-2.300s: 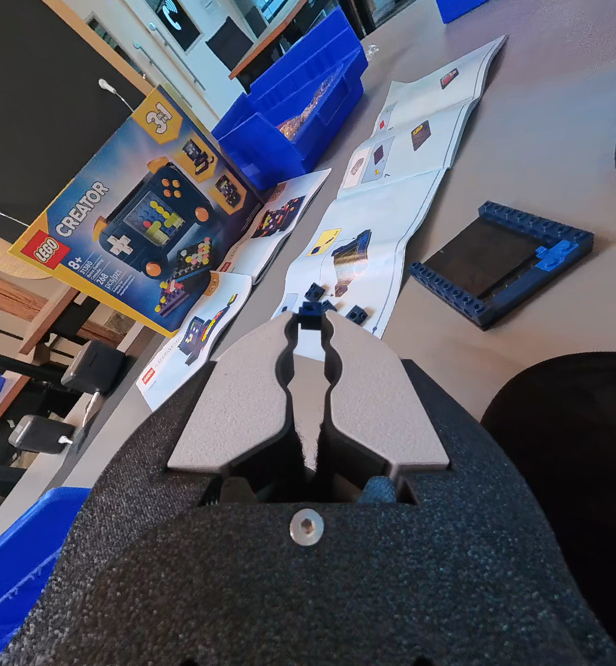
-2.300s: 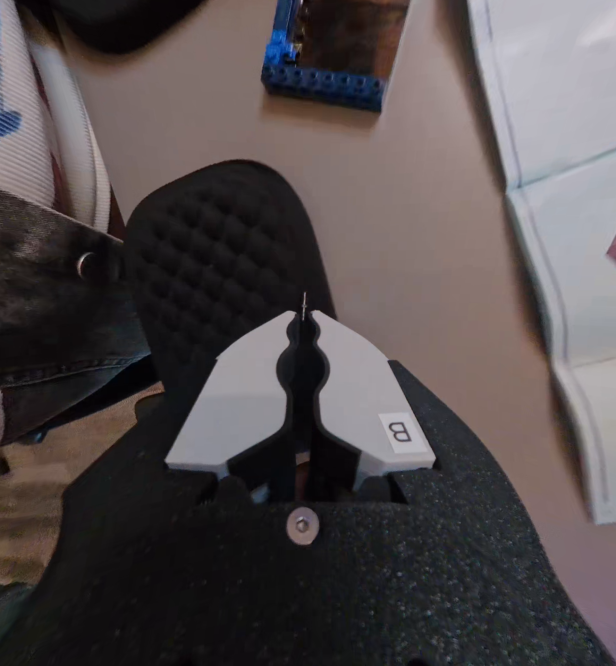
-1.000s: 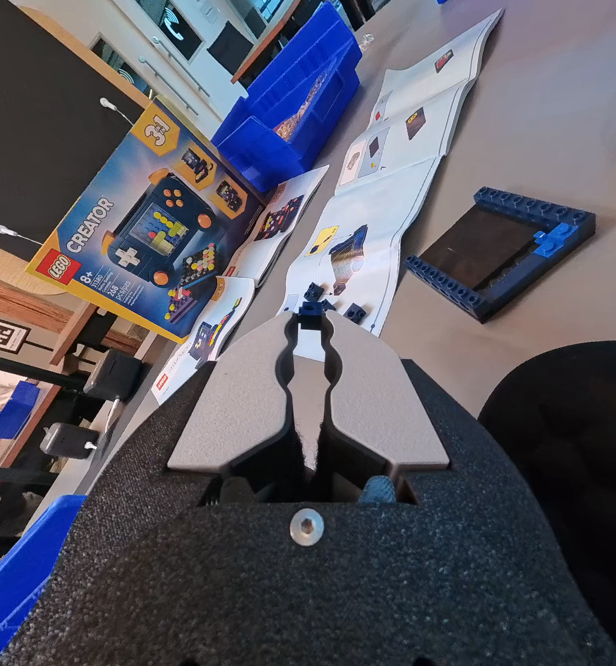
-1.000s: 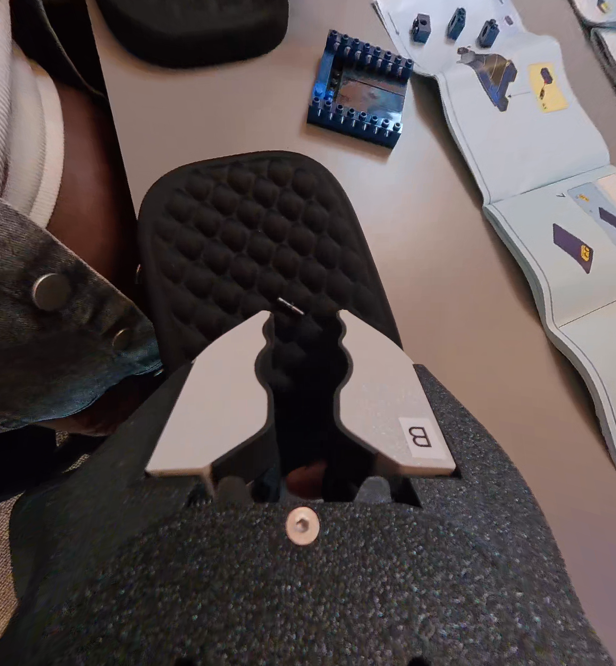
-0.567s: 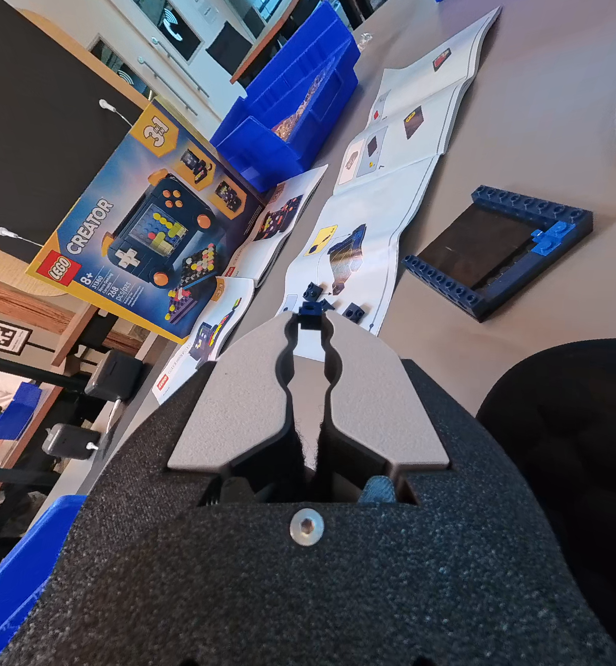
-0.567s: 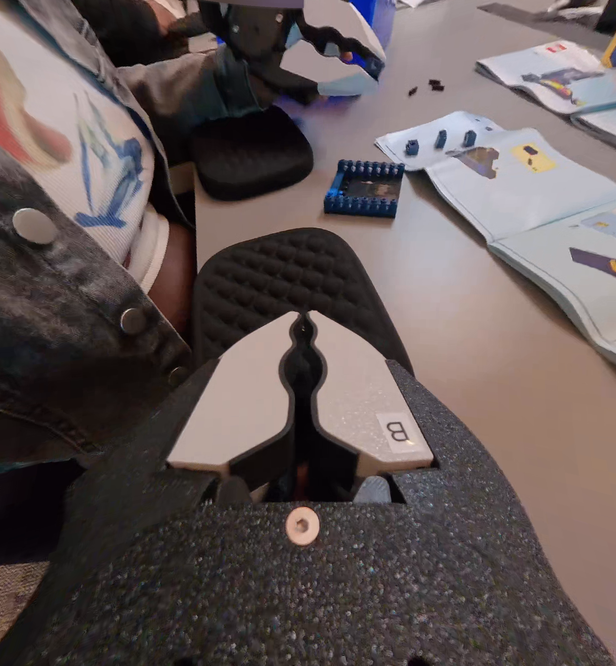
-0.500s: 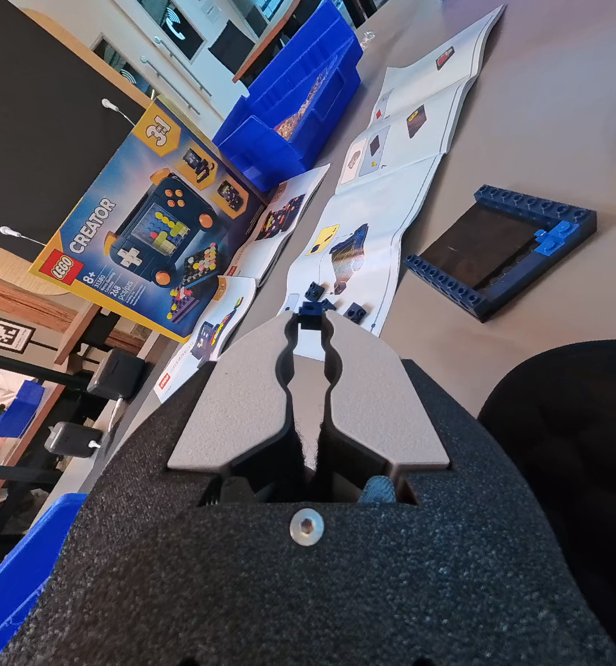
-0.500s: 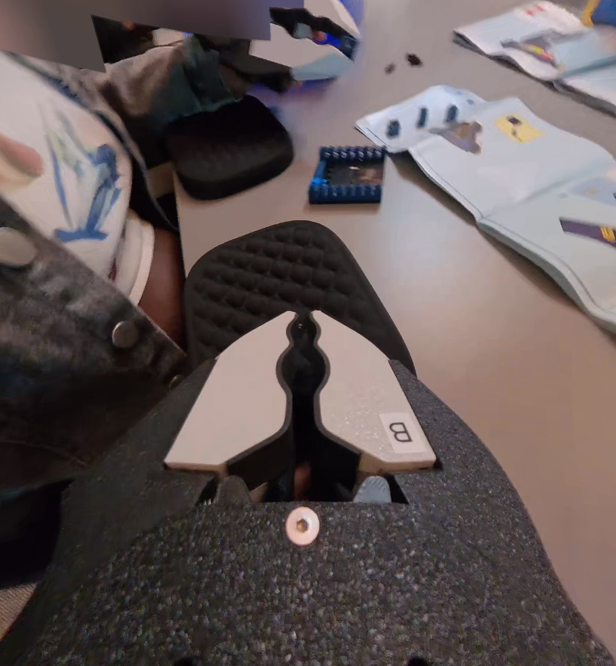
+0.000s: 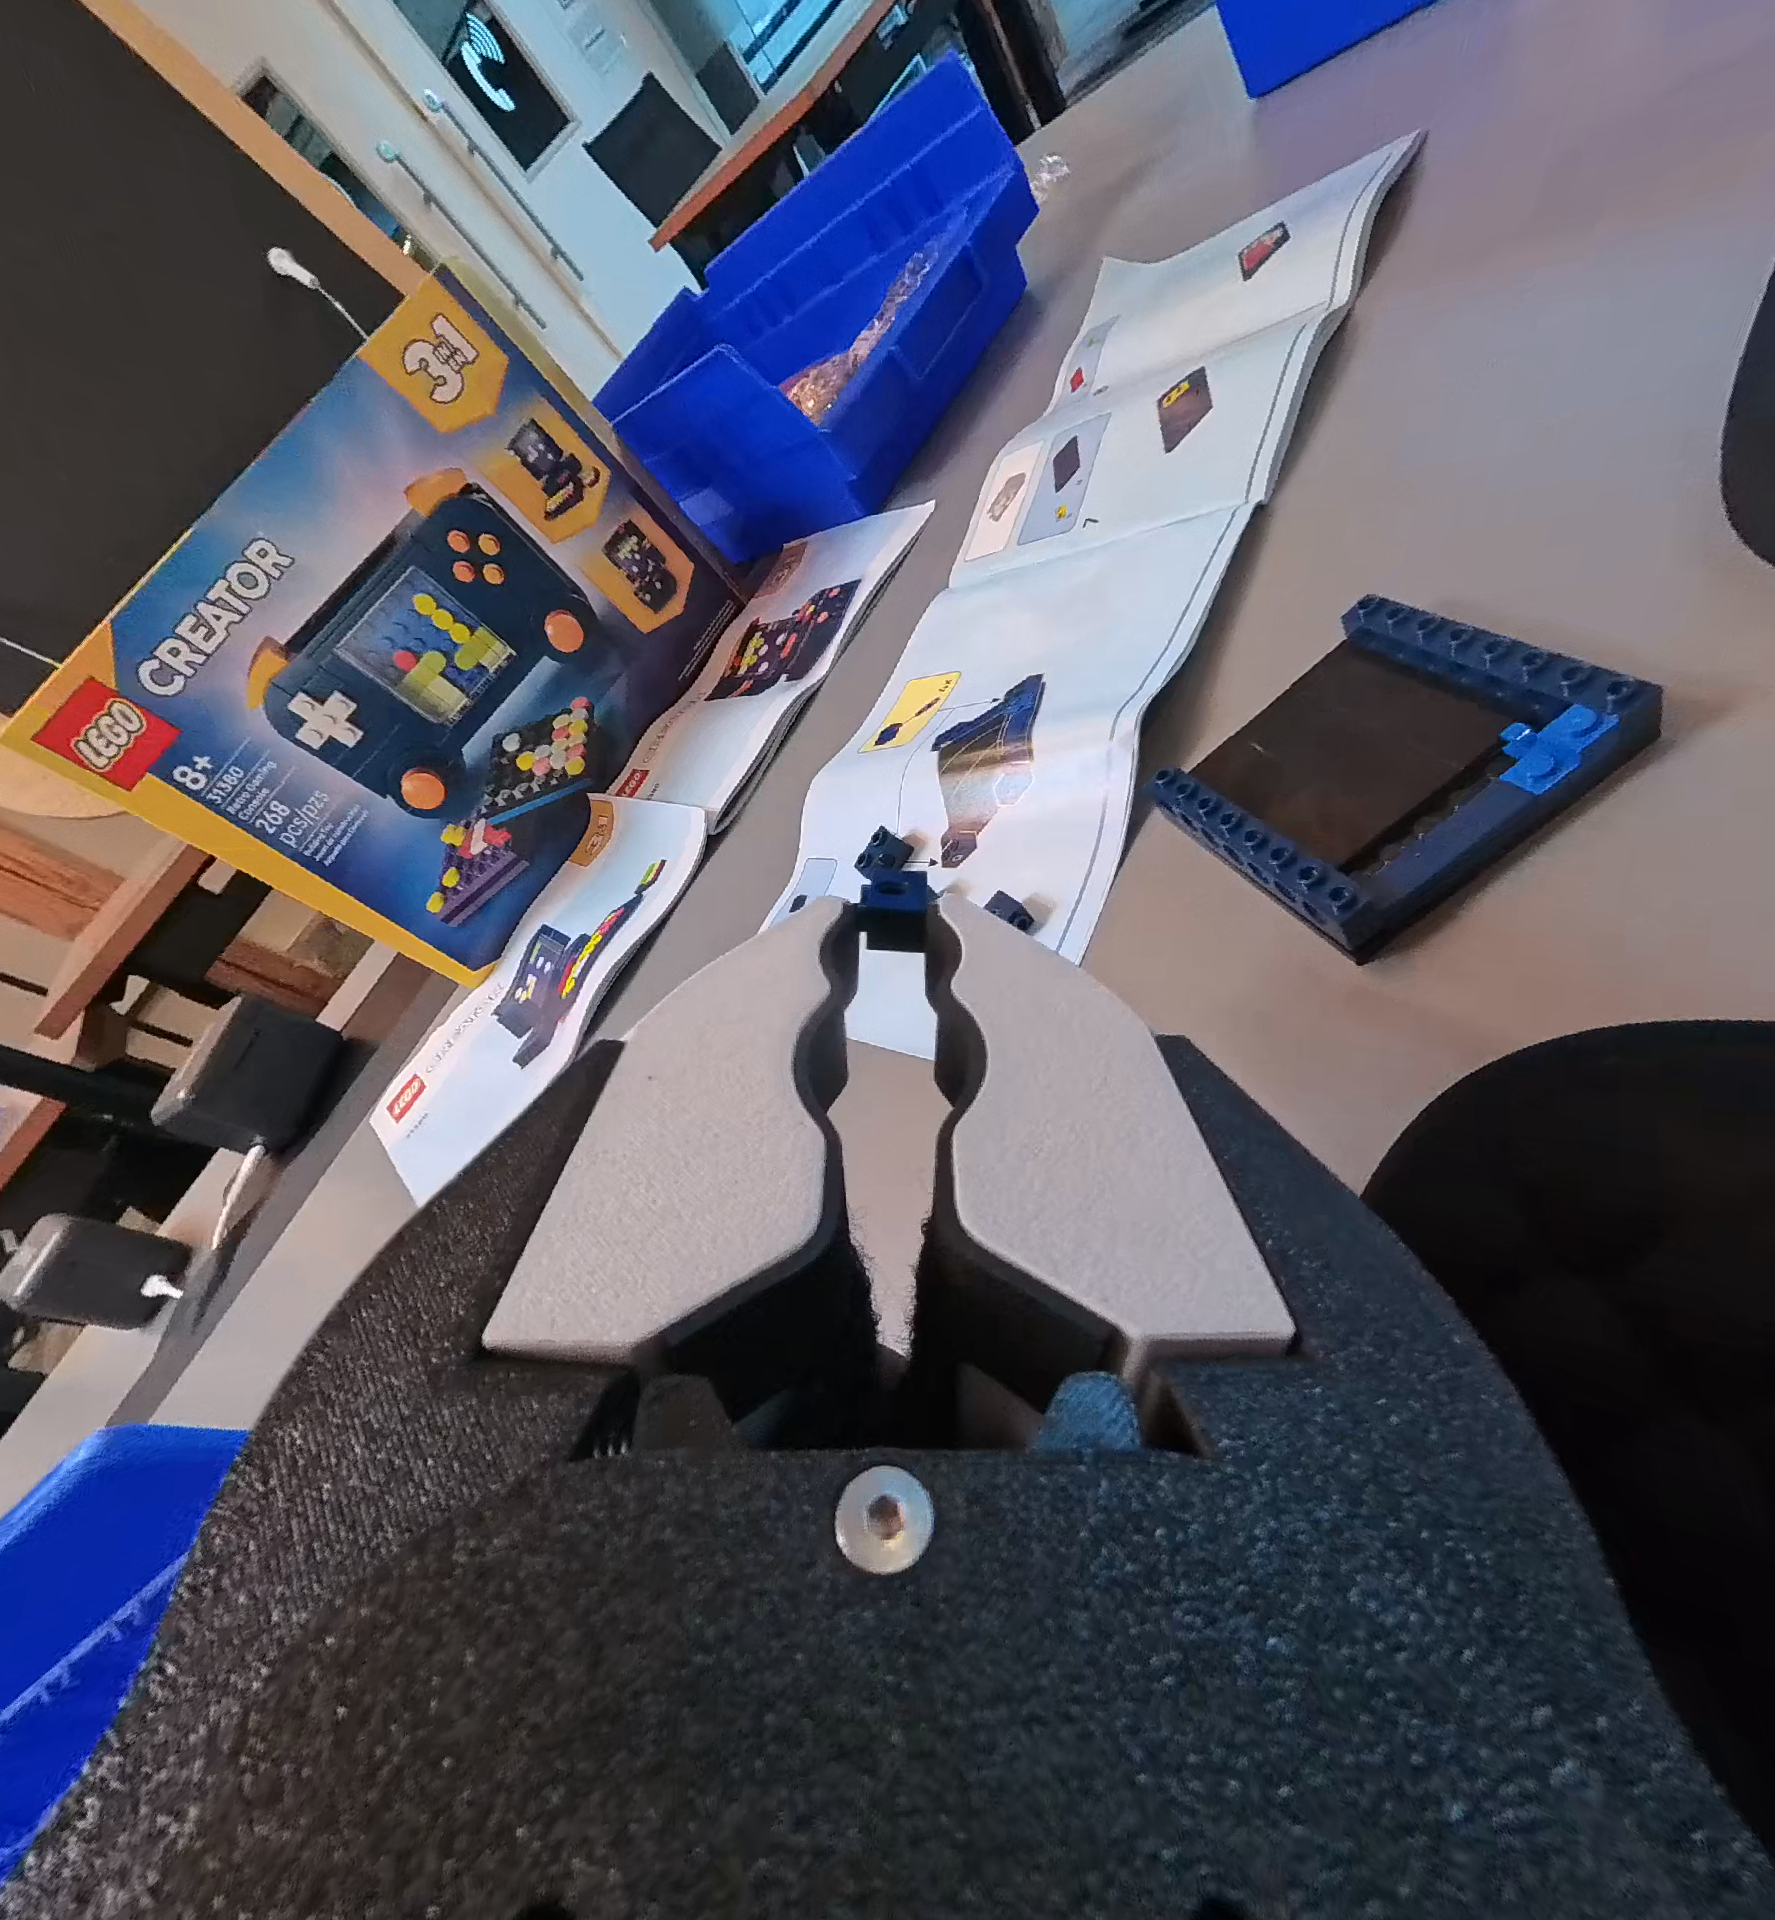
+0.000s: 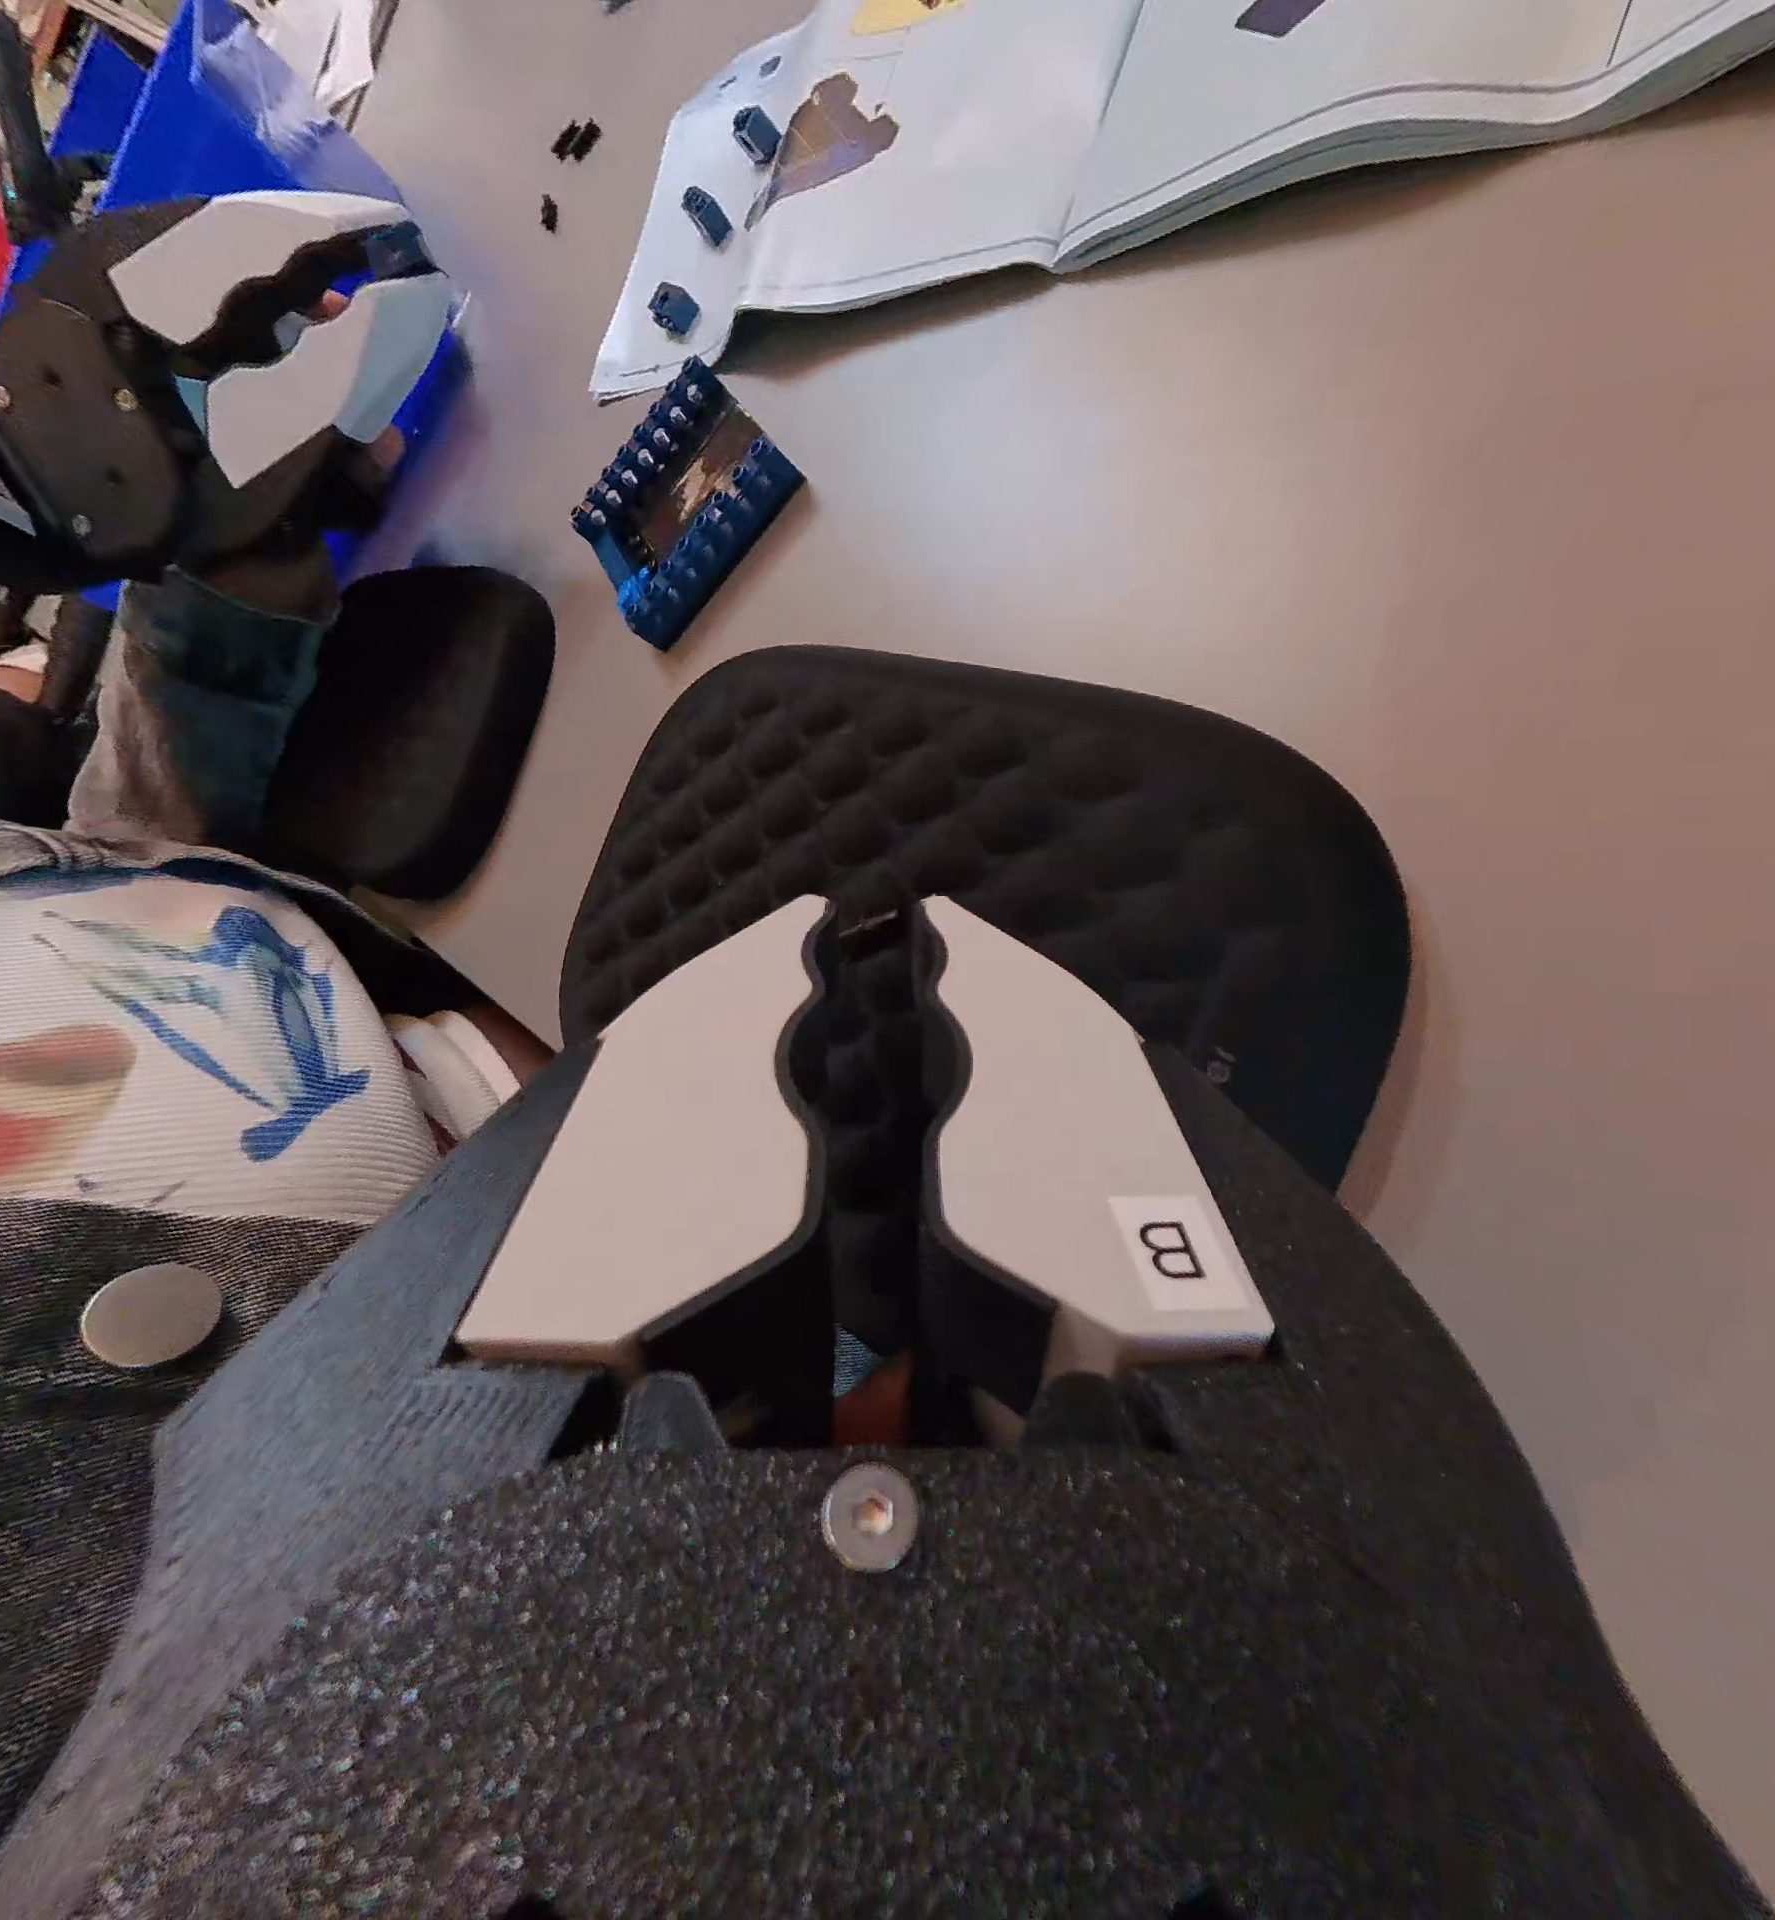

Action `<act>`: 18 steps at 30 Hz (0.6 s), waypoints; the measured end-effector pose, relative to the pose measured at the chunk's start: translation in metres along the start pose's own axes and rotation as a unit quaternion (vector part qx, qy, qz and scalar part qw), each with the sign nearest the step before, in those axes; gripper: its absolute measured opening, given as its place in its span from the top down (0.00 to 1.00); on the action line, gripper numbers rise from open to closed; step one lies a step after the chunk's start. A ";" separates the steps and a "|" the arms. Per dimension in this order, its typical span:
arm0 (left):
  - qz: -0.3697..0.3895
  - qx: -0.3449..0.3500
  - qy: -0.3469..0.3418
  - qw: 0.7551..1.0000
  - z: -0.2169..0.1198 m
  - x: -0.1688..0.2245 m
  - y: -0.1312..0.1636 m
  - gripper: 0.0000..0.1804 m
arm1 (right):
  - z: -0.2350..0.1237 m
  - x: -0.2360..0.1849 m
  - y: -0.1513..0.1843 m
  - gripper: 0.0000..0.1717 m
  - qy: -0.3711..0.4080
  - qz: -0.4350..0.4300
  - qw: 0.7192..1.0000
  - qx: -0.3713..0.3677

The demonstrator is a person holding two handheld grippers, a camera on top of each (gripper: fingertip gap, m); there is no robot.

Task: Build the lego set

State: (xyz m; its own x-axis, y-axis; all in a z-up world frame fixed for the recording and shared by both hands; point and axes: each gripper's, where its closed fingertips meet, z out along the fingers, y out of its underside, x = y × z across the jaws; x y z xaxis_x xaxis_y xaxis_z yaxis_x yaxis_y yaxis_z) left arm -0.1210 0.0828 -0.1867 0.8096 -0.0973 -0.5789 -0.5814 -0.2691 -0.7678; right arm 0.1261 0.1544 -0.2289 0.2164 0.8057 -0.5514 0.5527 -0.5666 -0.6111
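**Right claw turns and parts around a small dark piece; left claw keeps its brick**

Since half a second ago the right gripper (image 10: 872, 920) has rolled over the black pad (image 10: 1070, 831). Its fingertips, nearly together then, now stand a little apart. A small dark piece (image 10: 867, 923) with a pale edge bridges the gap between them and seems pinched from both sides. It is too small and dark to name more closely. The pad lies right under the tips, on the grey table (image 10: 1278, 468).

The left gripper (image 9: 888, 914) has hardly shifted. It is clenched on a dark blue brick (image 9: 893, 904), which sits at the very tips with a finger against each side, lifted clear of the table. The right wrist view shows the same claw (image 10: 395, 270) raised at the upper left, with something dark at its tips.

Beyond the brick, an open booklet (image 9: 1049, 748) lies flat. Two loose dark bricks rest on its near page, one (image 9: 883, 854) just behind the held brick and one (image 9: 1013, 911) just to its right. To the right of the booklet, apart from it, sits a dark blue studded frame (image 9: 1402, 779) with a brighter blue part on one rail. Further left are two more booklets and a tilted toy box (image 9: 343, 665), with blue bins (image 9: 821, 374) behind them. A second black pad (image 10: 415, 727) lies by the person's sleeve (image 10: 208, 665), near the frame.
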 end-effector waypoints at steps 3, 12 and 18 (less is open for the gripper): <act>-0.007 0.004 0.000 1.000 -0.001 -0.001 -0.001 0.94 | 0.002 0.001 0.002 0.92 0.025 -0.026 0.999 -0.005; -0.015 0.012 0.001 1.000 -0.002 -0.002 -0.002 0.94 | 0.005 0.003 0.005 0.93 0.077 -0.097 0.992 -0.007; -0.012 0.013 -0.001 1.000 -0.002 -0.002 -0.002 0.94 | 0.006 0.002 0.002 0.93 0.090 -0.130 0.987 0.014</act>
State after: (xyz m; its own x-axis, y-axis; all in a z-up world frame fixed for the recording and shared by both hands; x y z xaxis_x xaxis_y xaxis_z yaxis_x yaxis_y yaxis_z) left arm -0.1215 0.0816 -0.1829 0.8229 -0.0889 -0.5612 -0.5641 -0.2462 -0.7881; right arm 0.1228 0.1538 -0.2344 0.2108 0.9407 -0.2658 0.5864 -0.3393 -0.7356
